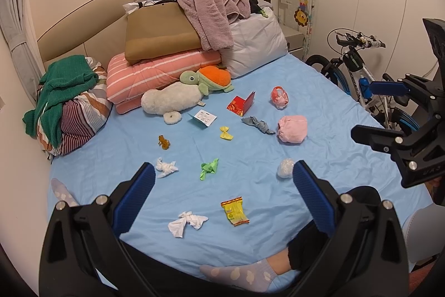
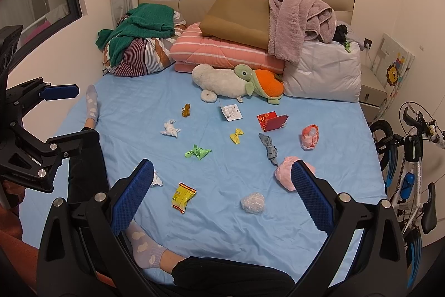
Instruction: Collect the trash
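Trash lies scattered over the blue bedsheet (image 1: 319,107). Nearest are a yellow snack wrapper (image 1: 235,210) (image 2: 183,196), a white tissue (image 1: 186,221) and a clear plastic ball (image 1: 285,168) (image 2: 252,202). Farther off lie a green wrapper (image 1: 209,168) (image 2: 197,151), a second tissue (image 1: 166,167) (image 2: 170,128), a yellow bow-shaped wrapper (image 1: 226,132), a grey scrap (image 2: 269,149), a pink wad (image 1: 292,128) (image 2: 286,174) and a red-white bag (image 2: 309,137). My left gripper (image 1: 224,169) (image 2: 75,114) hovers open and empty above the sheet. My right gripper (image 2: 222,167) (image 1: 372,113) is open and empty too.
A person's legs in cloud-print socks (image 2: 144,247) rest on the near edge of the bed. Plush toys (image 1: 189,93), folded blankets (image 1: 164,71) and a pillow (image 2: 322,74) crowd the headboard end. A red envelope (image 1: 241,103) and a white card (image 1: 202,118) lie mid-bed. A bicycle (image 2: 411,157) stands to the right.
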`<action>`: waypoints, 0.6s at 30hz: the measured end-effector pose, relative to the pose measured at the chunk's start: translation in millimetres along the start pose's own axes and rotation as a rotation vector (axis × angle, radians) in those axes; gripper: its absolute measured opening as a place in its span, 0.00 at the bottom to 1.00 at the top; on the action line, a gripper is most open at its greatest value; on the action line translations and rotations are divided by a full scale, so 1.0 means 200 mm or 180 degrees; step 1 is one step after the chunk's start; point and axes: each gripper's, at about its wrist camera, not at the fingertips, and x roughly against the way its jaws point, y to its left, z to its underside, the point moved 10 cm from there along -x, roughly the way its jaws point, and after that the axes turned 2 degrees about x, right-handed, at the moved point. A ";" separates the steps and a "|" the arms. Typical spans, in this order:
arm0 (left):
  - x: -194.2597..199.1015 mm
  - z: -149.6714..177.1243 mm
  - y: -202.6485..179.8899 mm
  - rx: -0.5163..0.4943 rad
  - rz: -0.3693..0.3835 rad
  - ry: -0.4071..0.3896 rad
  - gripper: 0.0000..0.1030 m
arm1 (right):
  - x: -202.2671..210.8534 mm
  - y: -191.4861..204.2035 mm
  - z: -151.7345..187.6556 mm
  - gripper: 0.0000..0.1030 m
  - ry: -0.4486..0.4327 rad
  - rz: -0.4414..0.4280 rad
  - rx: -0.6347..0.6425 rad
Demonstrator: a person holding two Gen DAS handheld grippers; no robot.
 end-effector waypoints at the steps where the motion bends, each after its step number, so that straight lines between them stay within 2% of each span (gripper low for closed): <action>1: 0.00 0.00 0.00 -0.0002 -0.0001 -0.0002 0.96 | 0.00 0.00 0.00 0.93 0.0000 0.0000 0.0001; 18: 0.00 0.00 0.00 0.0001 -0.0002 -0.0002 0.96 | 0.00 0.00 0.00 0.93 0.0000 -0.0006 0.0000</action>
